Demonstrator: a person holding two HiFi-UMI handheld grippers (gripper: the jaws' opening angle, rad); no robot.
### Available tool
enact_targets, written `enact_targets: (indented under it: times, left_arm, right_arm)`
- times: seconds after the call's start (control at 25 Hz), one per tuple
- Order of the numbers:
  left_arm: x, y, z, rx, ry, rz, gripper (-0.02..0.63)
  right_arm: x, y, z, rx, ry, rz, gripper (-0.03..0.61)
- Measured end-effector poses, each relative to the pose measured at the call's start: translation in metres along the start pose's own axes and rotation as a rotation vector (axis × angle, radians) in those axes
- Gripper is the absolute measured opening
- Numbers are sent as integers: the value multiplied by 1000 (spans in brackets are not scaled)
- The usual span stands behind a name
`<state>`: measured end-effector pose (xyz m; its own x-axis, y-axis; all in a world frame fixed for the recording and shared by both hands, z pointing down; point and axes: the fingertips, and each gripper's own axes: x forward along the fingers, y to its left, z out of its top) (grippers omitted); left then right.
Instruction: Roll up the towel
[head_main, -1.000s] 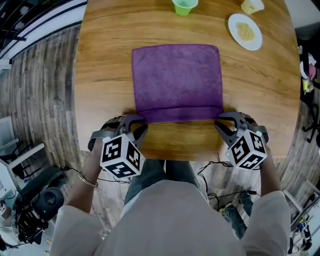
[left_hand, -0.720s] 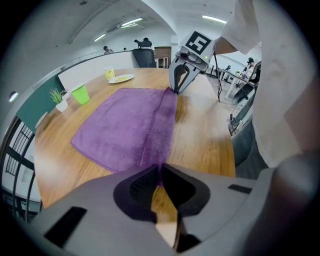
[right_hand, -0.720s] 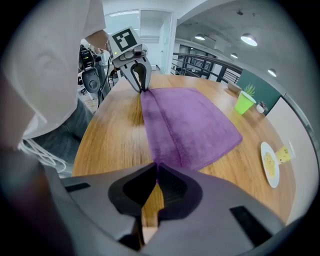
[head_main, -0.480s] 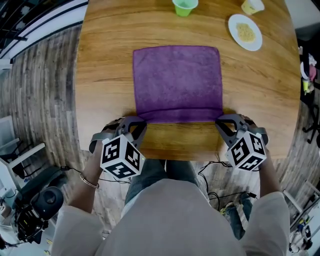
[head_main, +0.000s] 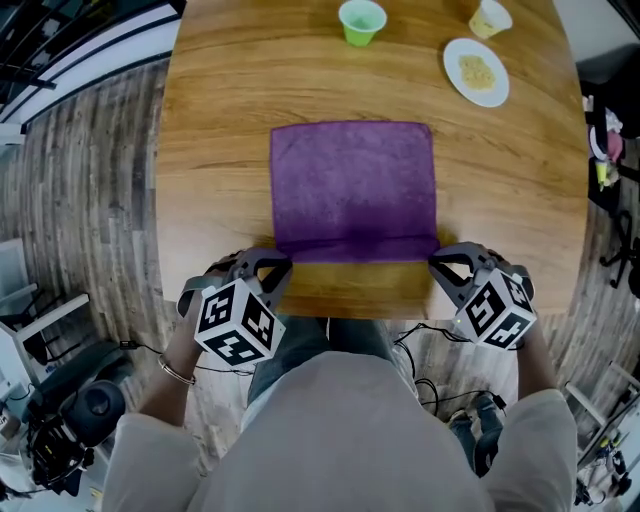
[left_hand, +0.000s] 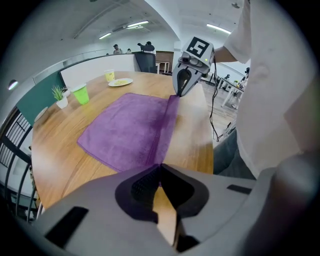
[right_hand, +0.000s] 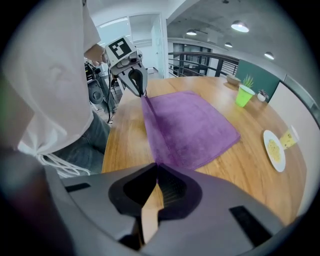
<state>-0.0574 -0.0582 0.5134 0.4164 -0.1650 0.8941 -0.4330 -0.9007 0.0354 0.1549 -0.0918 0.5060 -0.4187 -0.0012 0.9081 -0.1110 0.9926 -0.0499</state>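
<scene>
Head view: the purple towel (head_main: 352, 185) lies flat on the table (head_main: 220, 100), its near edge raised a little. The left gripper (head_main: 279, 260) and right gripper (head_main: 438, 262) each clamp a near corner, likely so the edge turns over evenly for the first roll.

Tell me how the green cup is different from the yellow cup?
The green cup is bright green; the yellow cup is pale yellow. The green cup stands by a little potted plant; the yellow cup stands right beside the plate. Both are small open cups on the table, beyond the towel.
</scene>
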Motion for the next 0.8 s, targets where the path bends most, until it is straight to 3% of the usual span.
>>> enact_targets:
  times: [0.8]
  left_arm:
    - [12, 63, 5, -68, 49, 19, 18]
  right_arm:
    - [13, -61, 17, 36, 7, 10, 12]
